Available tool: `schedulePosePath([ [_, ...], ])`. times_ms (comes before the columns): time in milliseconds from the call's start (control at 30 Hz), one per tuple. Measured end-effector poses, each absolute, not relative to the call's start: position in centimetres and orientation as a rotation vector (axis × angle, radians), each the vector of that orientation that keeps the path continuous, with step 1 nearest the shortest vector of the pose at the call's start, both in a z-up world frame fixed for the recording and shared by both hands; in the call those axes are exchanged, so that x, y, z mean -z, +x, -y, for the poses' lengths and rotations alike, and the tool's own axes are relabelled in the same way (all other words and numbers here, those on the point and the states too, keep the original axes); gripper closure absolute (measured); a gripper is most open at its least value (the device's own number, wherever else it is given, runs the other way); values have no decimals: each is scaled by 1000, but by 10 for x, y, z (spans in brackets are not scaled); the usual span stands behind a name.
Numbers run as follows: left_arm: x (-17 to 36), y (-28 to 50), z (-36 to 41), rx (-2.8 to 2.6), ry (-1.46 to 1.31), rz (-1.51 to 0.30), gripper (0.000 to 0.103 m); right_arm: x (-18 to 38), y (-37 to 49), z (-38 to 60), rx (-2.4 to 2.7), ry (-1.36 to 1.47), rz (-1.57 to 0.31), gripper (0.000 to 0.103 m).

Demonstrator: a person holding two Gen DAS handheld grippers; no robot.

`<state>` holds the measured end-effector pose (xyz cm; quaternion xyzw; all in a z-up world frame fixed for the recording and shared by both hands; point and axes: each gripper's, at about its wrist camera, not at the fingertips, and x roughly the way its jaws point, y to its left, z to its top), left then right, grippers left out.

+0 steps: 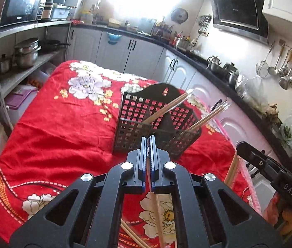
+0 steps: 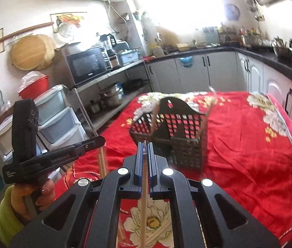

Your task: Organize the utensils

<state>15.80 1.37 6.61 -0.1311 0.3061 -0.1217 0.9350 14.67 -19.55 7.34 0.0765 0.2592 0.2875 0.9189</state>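
A black lattice utensil basket stands upright on the red flowered cloth, with two pairs of chopsticks leaning out of it. My left gripper is shut on wooden chopsticks that hang below its fingers, just in front of the basket. My right gripper is shut on a chopstick that hangs down the same way. Each gripper shows in the other's view: the right gripper with its sticks, and the left gripper with its sticks.
Loose chopsticks lie on the cloth under the grippers. A hand in a green sleeve holds the left gripper. Shelves with pots and a microwave stand left; kitchen counters run along the back and right.
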Motion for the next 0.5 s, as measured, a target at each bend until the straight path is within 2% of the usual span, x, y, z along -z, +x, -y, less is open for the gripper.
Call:
schedulePosePath([
  [500, -100, 155, -15, 294, -270, -552, 102, -110, 141, 192, -603, 142, -422, 100],
])
